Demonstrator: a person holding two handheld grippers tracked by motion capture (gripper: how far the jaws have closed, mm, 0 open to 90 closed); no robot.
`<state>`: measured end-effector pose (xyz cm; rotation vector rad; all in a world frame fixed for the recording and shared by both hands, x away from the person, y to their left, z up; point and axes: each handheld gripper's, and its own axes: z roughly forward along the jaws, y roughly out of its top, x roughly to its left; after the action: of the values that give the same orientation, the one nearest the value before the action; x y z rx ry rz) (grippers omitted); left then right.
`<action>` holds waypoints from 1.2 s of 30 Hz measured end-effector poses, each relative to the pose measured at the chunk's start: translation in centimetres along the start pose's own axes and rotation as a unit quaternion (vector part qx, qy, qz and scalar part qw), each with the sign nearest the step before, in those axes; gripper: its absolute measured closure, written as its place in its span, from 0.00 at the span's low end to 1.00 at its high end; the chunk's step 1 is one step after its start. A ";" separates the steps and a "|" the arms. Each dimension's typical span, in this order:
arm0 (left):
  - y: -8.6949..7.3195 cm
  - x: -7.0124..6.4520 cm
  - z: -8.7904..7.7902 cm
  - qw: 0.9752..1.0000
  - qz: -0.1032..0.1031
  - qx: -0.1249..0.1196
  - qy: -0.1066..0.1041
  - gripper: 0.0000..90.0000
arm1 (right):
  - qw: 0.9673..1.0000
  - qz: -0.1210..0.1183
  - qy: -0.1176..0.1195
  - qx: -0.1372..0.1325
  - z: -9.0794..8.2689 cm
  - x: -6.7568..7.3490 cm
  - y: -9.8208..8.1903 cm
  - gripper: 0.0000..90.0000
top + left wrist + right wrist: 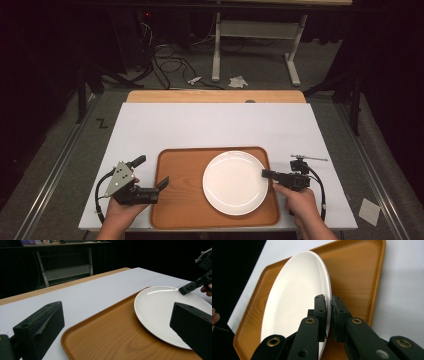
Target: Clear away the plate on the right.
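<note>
A round white plate point(234, 182) lies on the right half of a wooden tray point(180, 200) near the table's front edge. My right gripper point(265, 173) reaches in from the right and is shut on the plate's right rim. In the right gripper view the rim of the plate point(294, 295) sits pinched between the two pads of this gripper point(328, 302), above the tray point(354, 272). My left gripper point(151, 172) stands open at the tray's left edge, holding nothing. Its view looks across the tray point(105, 335) to the plate point(160, 312) and the right gripper point(186, 290).
A white sheet point(215, 125) covers the table, with a strip of wood point(215, 96) bare at the far edge. Beyond it are desk legs point(216, 50) and cables point(170, 65) on the floor. A paper scrap point(369, 210) lies on the floor at the right.
</note>
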<state>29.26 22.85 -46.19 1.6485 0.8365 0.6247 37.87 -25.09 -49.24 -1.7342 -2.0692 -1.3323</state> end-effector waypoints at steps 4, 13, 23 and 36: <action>0.0 0.0 0.0 1.000 0.000 0.001 -0.001 0.00 | 1.000 -0.003 -0.014 0.010 0.3 -0.1 0.0 0.94; -0.1 -0.1 0.2 1.000 0.000 0.004 -0.004 0.00 | 0.998 -0.014 -0.049 0.034 0.8 -0.2 -0.1 0.91; -0.1 -0.2 0.2 1.000 0.002 0.008 -0.007 0.00 | 0.995 -0.043 -0.081 0.041 1.1 0.4 -0.2 0.89; -0.1 -0.2 0.4 1.000 0.006 0.014 -0.007 0.00 | 0.994 -0.081 -0.078 0.002 -0.7 0.8 0.2 0.65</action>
<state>29.38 22.45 -46.41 1.6829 0.8305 0.6115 37.45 -24.99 -48.23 -1.7532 -2.3418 -1.2677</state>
